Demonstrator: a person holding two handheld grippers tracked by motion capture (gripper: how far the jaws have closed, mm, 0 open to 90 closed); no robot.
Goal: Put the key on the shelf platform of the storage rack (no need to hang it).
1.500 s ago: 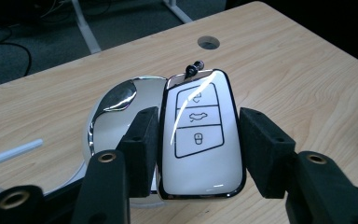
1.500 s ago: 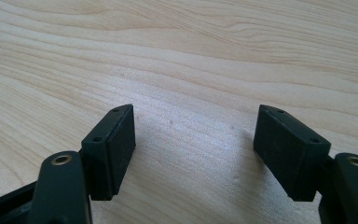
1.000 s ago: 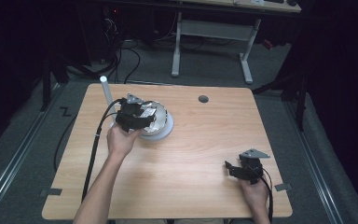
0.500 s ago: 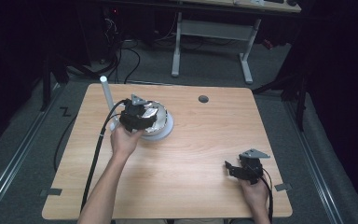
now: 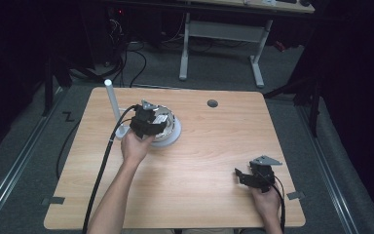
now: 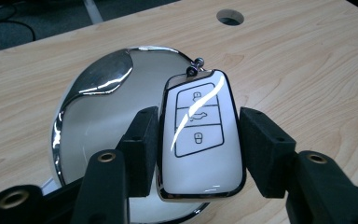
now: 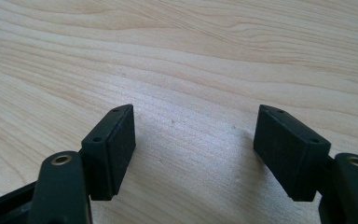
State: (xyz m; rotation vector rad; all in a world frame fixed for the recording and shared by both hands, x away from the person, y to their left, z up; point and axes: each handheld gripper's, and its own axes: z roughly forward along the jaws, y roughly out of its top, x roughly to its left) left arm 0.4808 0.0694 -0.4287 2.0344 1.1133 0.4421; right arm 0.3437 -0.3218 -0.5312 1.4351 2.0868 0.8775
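Observation:
A white car key fob with a chrome rim and three button icons is clamped between the pads of my left gripper, which is shut on it. The key hangs just above a round white dish with a chrome rim. In the high view the left gripper hovers over the left part of that dish, at the table's back left. My right gripper rests low near the front right edge. Its jaws stand open with bare wood between them.
A white upright tube stands in a small base just left of the dish. A round cable hole sits near the table's back edge. The left gripper's black cable trails along the forearm to the front edge.
The left gripper, still holding the key, has sunk a little toward the dish and shifted slightly right. The right gripper has stayed where it was.

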